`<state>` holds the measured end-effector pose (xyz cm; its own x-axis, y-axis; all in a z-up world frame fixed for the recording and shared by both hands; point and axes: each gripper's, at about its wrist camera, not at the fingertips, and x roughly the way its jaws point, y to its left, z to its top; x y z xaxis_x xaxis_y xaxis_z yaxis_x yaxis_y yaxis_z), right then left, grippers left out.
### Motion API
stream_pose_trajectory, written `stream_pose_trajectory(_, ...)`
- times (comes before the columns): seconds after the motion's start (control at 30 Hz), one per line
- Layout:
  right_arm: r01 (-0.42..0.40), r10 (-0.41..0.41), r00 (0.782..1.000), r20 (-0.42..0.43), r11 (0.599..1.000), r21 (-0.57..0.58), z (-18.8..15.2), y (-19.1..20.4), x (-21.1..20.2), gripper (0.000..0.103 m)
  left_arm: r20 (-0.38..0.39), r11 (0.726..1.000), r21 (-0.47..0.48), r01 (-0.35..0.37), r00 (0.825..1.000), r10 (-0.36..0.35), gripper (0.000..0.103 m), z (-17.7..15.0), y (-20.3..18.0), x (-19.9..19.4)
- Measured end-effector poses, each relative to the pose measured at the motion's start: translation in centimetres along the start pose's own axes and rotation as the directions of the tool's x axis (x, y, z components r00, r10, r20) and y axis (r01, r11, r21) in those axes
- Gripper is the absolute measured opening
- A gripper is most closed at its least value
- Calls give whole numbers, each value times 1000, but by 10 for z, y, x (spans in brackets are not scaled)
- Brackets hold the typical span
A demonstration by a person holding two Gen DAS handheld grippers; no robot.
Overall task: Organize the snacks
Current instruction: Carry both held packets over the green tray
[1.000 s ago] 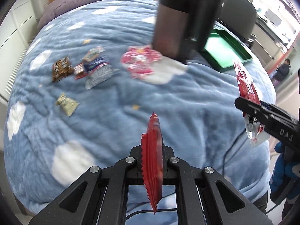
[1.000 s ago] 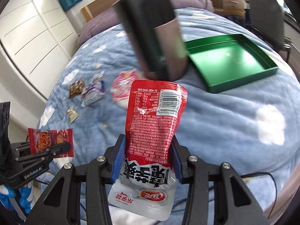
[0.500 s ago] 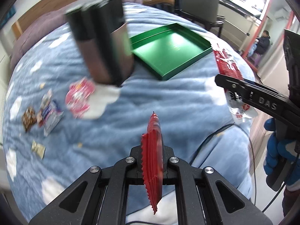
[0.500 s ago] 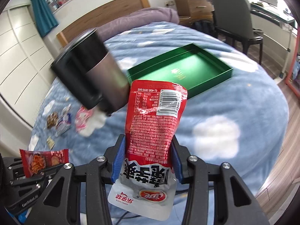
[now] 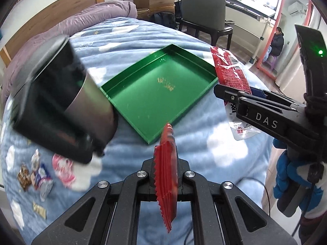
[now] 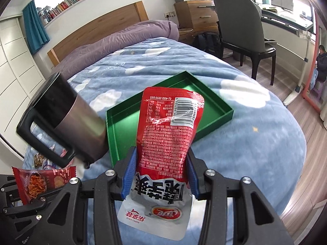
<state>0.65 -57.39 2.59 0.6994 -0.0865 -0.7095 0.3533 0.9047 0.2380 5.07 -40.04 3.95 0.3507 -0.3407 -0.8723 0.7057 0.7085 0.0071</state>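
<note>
Blue bed (image 5: 204, 40), green tray (image 5: 130, 75), crumbs (image 5: 166, 83) inside

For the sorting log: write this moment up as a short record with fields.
surface: bed, blue cloud blanket
tray: green, no packets in it, only crumbs
left gripper: jaws shut on thin red packet, held edge-on
right gripper: jaws shut on red chip bag, barcode side facing the camera
mug: dark with steel band, beside the tray's left side
loose snacks: several small packets on the blanket left of the mug
packed so far: nothing
</note>
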Motion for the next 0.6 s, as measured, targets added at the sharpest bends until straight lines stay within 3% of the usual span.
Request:
stream_pose_trajectory(0.33, 44, -43, 999, 9, 998, -41, 54, -16, 69, 43, 19, 996, -93, 6, 1000, -4, 5, 57, 16, 66)
stream_pose_trajectory(0.6, 81, -81, 997, -1, 994, -72, 75, -23, 124, 43, 7, 992, -127, -19, 1000, 20, 5, 74, 24, 116)
